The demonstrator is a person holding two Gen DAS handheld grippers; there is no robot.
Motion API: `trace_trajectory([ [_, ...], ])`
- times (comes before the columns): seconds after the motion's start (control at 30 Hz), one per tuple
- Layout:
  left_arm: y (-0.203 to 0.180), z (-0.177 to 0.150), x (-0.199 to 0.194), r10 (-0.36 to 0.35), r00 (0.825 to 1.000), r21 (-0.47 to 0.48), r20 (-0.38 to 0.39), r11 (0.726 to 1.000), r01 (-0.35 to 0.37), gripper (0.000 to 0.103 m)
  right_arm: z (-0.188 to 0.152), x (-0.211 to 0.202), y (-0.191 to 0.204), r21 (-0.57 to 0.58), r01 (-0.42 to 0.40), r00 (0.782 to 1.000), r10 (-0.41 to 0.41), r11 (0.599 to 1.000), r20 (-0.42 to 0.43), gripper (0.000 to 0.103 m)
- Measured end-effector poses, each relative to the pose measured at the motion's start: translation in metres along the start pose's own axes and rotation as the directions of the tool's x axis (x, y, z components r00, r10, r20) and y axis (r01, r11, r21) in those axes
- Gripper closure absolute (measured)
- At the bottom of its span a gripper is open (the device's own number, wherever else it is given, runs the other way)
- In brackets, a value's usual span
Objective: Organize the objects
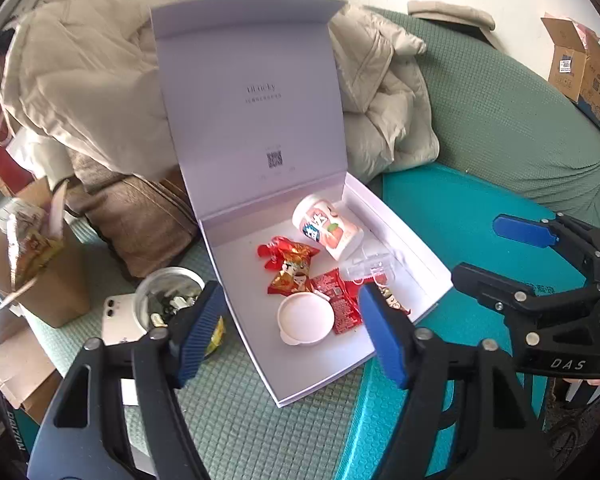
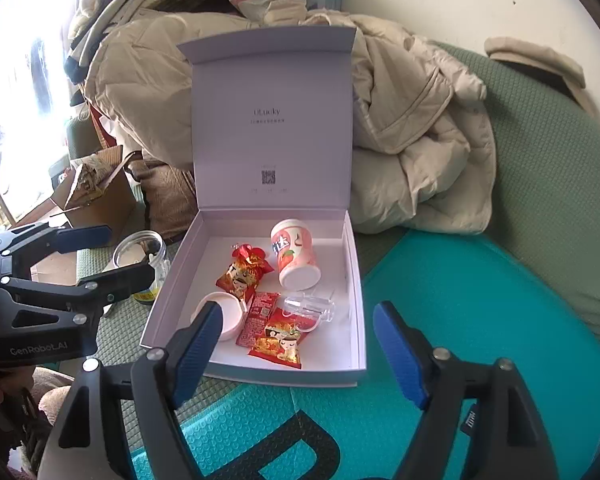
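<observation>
A white gift box (image 1: pixel 400 240) (image 2: pixel 352 280) lies open on the sofa, its lid (image 1: pixel 252 100) standing upright. Inside are a pink-and-white tub (image 1: pixel 328 228) (image 2: pixel 296 256) on its side, red snack packets (image 1: pixel 292 264) (image 2: pixel 244 272), a round white container (image 1: pixel 306 320) (image 2: pixel 230 314) and a small clear plastic case (image 1: pixel 370 266) (image 2: pixel 310 304). My left gripper (image 1: pixel 292 320) (image 2: pixel 112 254) hovers open above the box's near left corner. My right gripper (image 2: pixel 298 320) (image 1: pixel 496 254) hangs open over the box's front edge. Neither has anything between its fingers.
A beige quilted jacket (image 1: pixel 88 80) (image 2: pixel 412 140) is piled behind the box. Left of the box stand a glass jar (image 1: pixel 168 296) (image 2: pixel 140 248) of small items, a white phone (image 1: pixel 118 318) and an open cardboard box (image 1: pixel 52 280) (image 2: pixel 100 200). A teal mat (image 1: pixel 460 220) (image 2: pixel 480 300) lies to the right.
</observation>
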State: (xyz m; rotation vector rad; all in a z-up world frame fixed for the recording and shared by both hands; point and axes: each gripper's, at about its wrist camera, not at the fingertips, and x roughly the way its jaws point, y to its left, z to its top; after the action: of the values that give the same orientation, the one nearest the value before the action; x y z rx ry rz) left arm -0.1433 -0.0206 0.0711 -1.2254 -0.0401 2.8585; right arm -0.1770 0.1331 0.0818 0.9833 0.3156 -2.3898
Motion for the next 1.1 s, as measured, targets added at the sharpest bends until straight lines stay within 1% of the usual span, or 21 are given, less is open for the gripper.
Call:
trace_trajectory([
  [0.03, 0.0, 0.001, -0.005, 0.006, 1.0, 0.004, 0.006, 1.0, -0.006, 0.027, 0.0, -0.005, 0.001, -0.004, 0.011, 1.0, -0.011, 1.0, 0.003, 0.018],
  [0.07, -0.001, 0.002, -0.012, 0.009, 1.0, 0.012, 0.015, 1.0, -0.009, 0.025, 0.0, -0.009, 0.003, -0.005, 0.019, 1.0, -0.019, 1.0, 0.006, 0.018],
  [0.2, -0.001, 0.005, -0.034, 0.016, 0.999, 0.021, 0.05, 1.0, -0.017, 0.022, 0.001, -0.027, 0.005, 0.009, 0.024, 1.0, -0.024, 1.0, 0.005, 0.018],
  [0.3, -0.001, 0.004, -0.048, 0.023, 0.998, 0.015, 0.06, 1.0, -0.024, 0.02, 0.001, -0.04, 0.008, 0.01, 0.041, 0.999, -0.041, 0.999, 0.006, 0.018],
  [0.4, -0.003, 0.0, -0.061, 0.028, 0.997, 0.014, 0.078, 0.999, -0.029, 0.019, -0.004, -0.051, 0.009, 0.019, 0.053, 0.999, -0.053, 0.998, 0.003, 0.018],
  [0.47, -0.004, -0.003, -0.07, 0.035, 0.996, 0.009, 0.08, 0.999, -0.036, 0.015, -0.008, -0.057, 0.01, 0.024, 0.059, 0.998, -0.059, 0.998, 0.003, 0.017],
  [0.63, -0.005, -0.013, -0.088, 0.055, 0.993, -0.012, 0.1, 0.998, -0.054, 0.014, -0.023, -0.069, 0.017, 0.014, 0.059, 0.998, -0.059, 0.998, -0.004, 0.015],
  [0.7, -0.005, -0.018, -0.093, 0.041, 0.994, -0.021, 0.101, 0.999, -0.039, 0.014, -0.031, -0.072, 0.019, 0.021, 0.046, 0.999, -0.046, 0.999, -0.009, 0.015],
  [0.83, -0.005, -0.03, -0.1, 0.048, 0.995, -0.036, 0.088, 0.998, -0.045, 0.014, -0.044, -0.078, 0.023, 0.035, 0.037, 0.999, -0.036, 0.999, -0.014, 0.015],
  [1.1, -0.009, -0.057, -0.108, 0.065, 0.996, -0.046, 0.066, 0.997, -0.062, 0.014, -0.07, -0.089, 0.03, 0.042, 0.045, 0.999, -0.044, 0.998, -0.025, 0.015],
])
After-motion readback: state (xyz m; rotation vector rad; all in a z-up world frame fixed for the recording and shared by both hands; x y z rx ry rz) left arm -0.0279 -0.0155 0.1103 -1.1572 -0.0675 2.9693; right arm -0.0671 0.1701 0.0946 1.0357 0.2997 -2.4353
